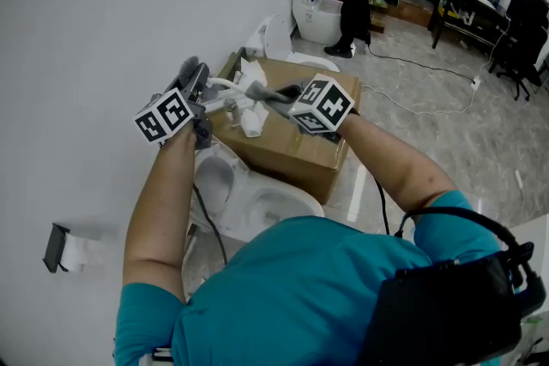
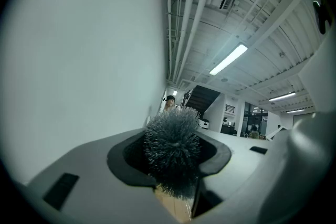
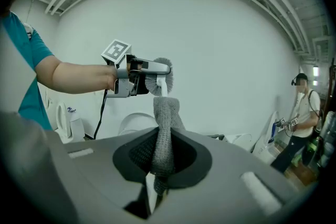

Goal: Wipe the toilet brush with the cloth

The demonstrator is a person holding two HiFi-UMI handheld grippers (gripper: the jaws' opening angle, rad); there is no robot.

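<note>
Clamps the toilet brush (image 2: 172, 141) at its bristle head in the left gripper (image 2: 170, 176); pinches the cloth (image 3: 164, 134) round the handle (image 3: 162, 89) in the right gripper (image 3: 160, 165), with that handle lying lengthwise between both.

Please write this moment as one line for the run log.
stage: wipe | left gripper: shut on toilet brush | right gripper: shut on grey cloth wrapped round white handle
</note>
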